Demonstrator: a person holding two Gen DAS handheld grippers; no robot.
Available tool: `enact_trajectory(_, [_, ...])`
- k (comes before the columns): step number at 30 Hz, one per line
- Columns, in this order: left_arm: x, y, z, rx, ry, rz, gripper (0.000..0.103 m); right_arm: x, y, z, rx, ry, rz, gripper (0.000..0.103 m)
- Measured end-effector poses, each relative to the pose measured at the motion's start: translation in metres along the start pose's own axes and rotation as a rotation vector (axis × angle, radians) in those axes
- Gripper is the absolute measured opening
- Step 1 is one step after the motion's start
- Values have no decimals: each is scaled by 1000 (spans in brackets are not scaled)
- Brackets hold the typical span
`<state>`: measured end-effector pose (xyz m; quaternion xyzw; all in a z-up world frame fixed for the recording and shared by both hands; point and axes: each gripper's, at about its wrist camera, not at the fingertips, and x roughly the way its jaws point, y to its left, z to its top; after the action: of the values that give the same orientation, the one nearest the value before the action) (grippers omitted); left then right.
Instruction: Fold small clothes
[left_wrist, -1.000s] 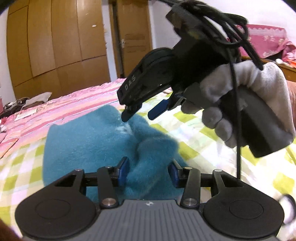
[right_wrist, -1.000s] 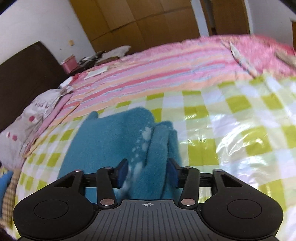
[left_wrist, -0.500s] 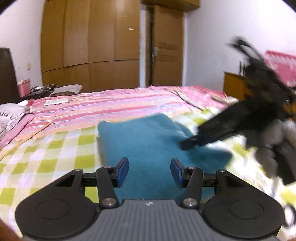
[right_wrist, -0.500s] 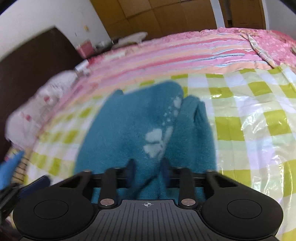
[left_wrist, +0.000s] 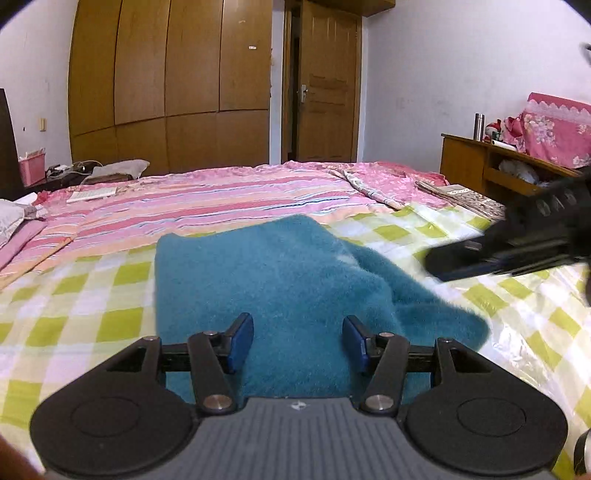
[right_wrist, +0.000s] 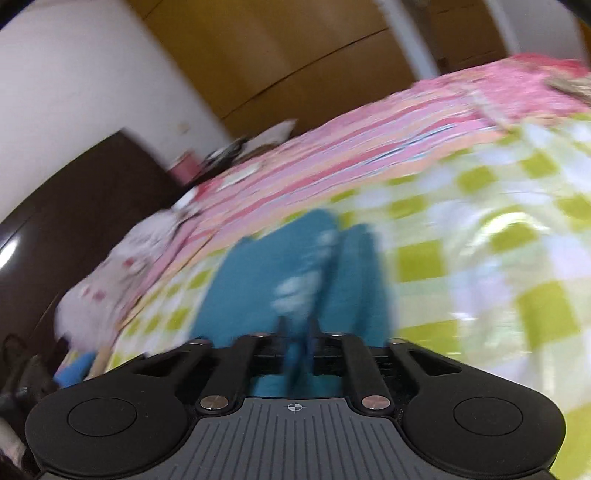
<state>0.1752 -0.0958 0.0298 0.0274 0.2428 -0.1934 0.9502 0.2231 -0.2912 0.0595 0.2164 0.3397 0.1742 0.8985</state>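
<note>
I've got the teal garment (left_wrist: 280, 280) lying folded on the checked cloth (left_wrist: 74, 295) on the bed, fuzzy and flat, one flap trailing off to the right. My left gripper (left_wrist: 298, 341) hangs over its near edge, jaws apart and opening, pads clear of the fabric. My right gripper (right_wrist: 298, 339) shows up blurred: its jaws look close together and are opening, with teal fabric between them, but I can't tell whether the pads press on it.
</note>
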Motion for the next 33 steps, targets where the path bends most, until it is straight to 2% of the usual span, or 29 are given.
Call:
enact_trajectory(1, [-5, 2, -1, 5, -4, 1, 58, 8, 6, 0, -11, 18, 1, 66])
enact_trajectory(2, [-8, 4, 0, 12, -9, 6, 58, 20, 9, 1, -32, 30, -13, 72])
enact_trajectory(4, [-18, 10, -2, 31, -26, 23, 59, 48, 16, 6, -67, 69, -64, 72])
enact_trajectory(6, [-21, 18, -3, 38, -36, 44, 59, 73, 17, 9, -30, 117, -47, 67])
enact_trajectory(7, [-21, 22, -4, 37, -33, 62, 60, 83, 18, 9, -17, 134, -37, 57])
enact_trajectory(9, [-15, 30, -7, 20, -5, 83, 61, 91, 26, 5, -55, 131, -75, 40])
enact_trajectory(10, [-11, 33, -8, 6, 15, 83, 61, 92, 29, 2, -59, 131, -88, 30])
enact_trajectory(11, [-9, 34, -7, -3, 25, 77, 61, 87, 26, 3, -38, 124, -77, 24])
enact_trajectory(15, [-22, 26, 11, -11, -44, 15, 61, 34, 17, 21, 65, -41, 85, 21])
enact_trajectory(17, [-22, 19, 18, -27, -69, -17, 61, 11, 13, 21, 57, -123, 94, 21])
enact_trajectory(19, [-5, 5, 16, -5, -56, -27, 61, 5, -11, 15, 131, -164, 84, 21])
enact_trajectory(20, [6, -1, 12, 10, -26, -20, 61, 10, -28, 10, 179, -163, 54, 21])
enact_trajectory(21, [18, -9, 7, 35, 7, -17, 61, 20, -48, 1, 221, -148, -15, 20])
enact_trajectory(22, [28, -20, 1, 89, 30, 0, 61, 31, -64, -7, 253, -122, -64, 19])
enact_trajectory(23, [33, -32, -4, 160, 33, 35, 61, 41, -79, -18, 279, -105, -73, 17])
enact_trajectory(24, [34, -43, -8, 222, 25, 69, 61, 42, -90, -27, 297, -130, -43, 17])
enact_trajectory(25, [34, -46, -12, 241, 23, 81, 62, 40, -94, -31, 323, -143, -25, 17])
enact_trajectory(27, [31, -43, -13, 219, 24, 69, 62, 37, -88, -31, 303, -135, -43, 18])
enact_trajectory(30, [26, -32, -8, 173, 39, 54, 63, 27, -73, -30, 256, -119, -73, 25])
enact_trajectory(33, [21, -25, -3, 128, 57, 60, 63, 9, -60, -26, 229, -163, -82, 28])
